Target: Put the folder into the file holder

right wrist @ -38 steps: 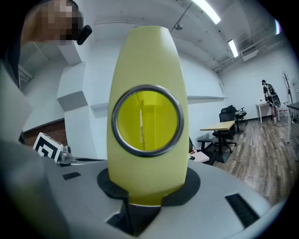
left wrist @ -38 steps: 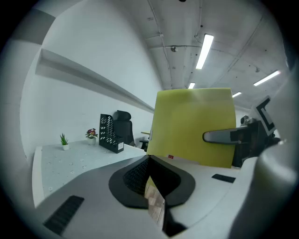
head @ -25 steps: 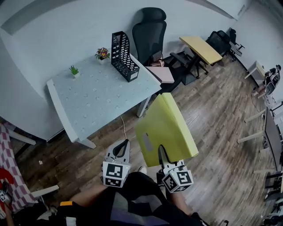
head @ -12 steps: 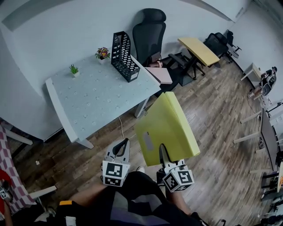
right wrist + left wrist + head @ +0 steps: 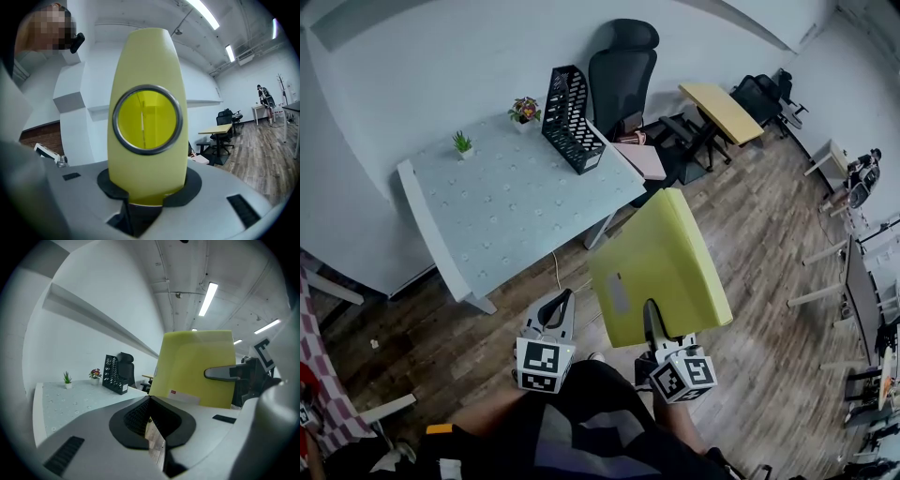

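Yellow fills my right claw (image 5: 145,187): its jaws stand partly apart and press on the spine end of the folder (image 5: 145,154), which rises upright between them with its metal-ringed hole facing me. From the head view the folder (image 5: 661,267) hangs in the air over the wood floor (image 5: 759,244), off the table's near right corner and well apart from the file holder (image 5: 572,108). My left claw (image 5: 151,401) is just beside it on the left, jaws drawn together at the tips with nothing between them. The table (image 5: 506,216) is pale with a light dotted top, and most of that top is bare. The black mesh holder stands upright at its far right edge, with a small flower pot (image 5: 525,111) just left of it and a little green plant (image 5: 463,143) further left along the back edge. A thin cable (image 5: 562,272) hangs off the near edge. Behind the table is a white wall. A black chair (image 5: 623,70) sits just past the holder's end, and a yellow table (image 5: 720,110) with more chairs stands further right across open floor.
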`<state>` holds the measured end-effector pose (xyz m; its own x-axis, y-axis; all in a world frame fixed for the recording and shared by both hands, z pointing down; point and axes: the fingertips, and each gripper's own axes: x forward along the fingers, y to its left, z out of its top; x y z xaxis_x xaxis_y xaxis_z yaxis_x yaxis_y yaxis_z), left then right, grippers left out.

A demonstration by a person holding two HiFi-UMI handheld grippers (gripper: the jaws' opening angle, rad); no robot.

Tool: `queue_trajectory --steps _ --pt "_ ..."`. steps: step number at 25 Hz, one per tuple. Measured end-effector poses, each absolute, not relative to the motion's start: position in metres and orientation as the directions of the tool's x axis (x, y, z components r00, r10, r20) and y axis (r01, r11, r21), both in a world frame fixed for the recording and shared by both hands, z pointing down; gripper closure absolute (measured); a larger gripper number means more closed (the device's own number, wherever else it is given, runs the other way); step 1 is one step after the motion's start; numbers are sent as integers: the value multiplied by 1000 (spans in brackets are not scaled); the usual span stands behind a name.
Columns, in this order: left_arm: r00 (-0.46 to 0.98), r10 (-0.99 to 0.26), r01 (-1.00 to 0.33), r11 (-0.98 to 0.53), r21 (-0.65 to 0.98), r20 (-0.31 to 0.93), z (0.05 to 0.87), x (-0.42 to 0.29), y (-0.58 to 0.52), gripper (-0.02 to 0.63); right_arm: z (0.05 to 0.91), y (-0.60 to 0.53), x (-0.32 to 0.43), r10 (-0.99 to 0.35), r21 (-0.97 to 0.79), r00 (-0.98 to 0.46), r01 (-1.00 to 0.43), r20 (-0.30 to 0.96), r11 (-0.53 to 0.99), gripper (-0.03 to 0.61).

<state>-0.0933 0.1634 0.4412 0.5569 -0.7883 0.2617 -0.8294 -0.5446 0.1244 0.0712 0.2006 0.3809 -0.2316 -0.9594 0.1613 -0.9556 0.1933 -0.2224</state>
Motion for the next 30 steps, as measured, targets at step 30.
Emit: queue_trajectory --steps 30 --pt "358 -847 -925 -380 24 393 465 8 68 609 414 60 183 -886 -300 -433 -879 168 372 426"
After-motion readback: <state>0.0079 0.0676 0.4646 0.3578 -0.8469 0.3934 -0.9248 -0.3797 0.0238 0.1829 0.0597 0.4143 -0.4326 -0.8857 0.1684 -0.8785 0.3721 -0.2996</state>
